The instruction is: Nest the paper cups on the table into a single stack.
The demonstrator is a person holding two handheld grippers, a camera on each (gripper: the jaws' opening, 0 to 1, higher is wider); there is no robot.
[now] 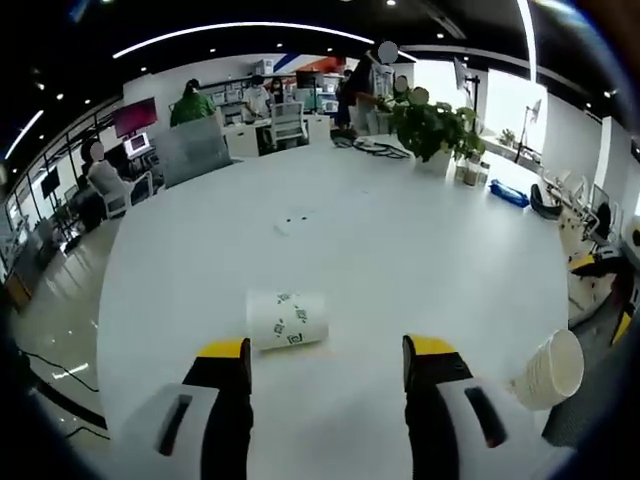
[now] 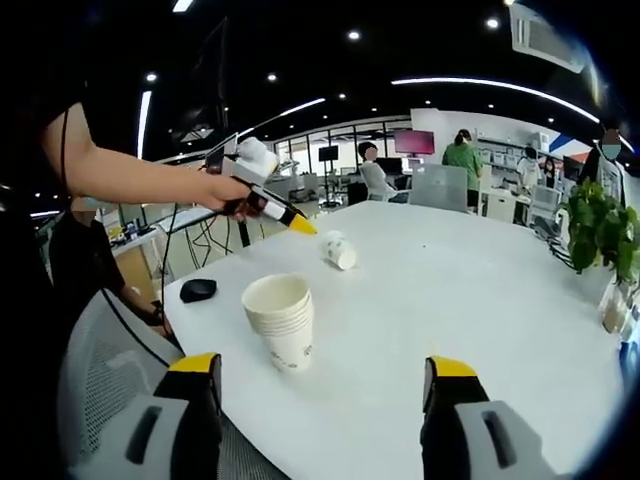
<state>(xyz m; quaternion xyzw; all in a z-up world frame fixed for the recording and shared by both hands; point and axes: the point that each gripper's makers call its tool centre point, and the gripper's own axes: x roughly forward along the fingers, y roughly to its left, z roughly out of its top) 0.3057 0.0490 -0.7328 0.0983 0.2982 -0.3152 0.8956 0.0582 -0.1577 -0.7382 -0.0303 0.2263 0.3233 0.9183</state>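
A single white paper cup [image 1: 288, 318] with green print lies on its side on the white table [image 1: 350, 230], just beyond my left gripper [image 1: 328, 350], whose yellow-tipped jaws stand open and empty. A nested stack of paper cups [image 1: 548, 370] sits near the table's edge at the right. In the right gripper view the same stack [image 2: 280, 320] stands upright just ahead of my right gripper [image 2: 325, 368], closer to its left jaw. That gripper is open with nothing held. Farther off lies the single cup [image 2: 340, 250], with the left gripper [image 2: 300, 224] in a person's hand hovering near it.
A black mouse [image 2: 198, 290] lies near the table edge left of the stack. A potted plant [image 1: 435, 125] and small items stand at the far side. A grey chair [image 2: 110, 380] is close by the edge. People sit at desks beyond the table.
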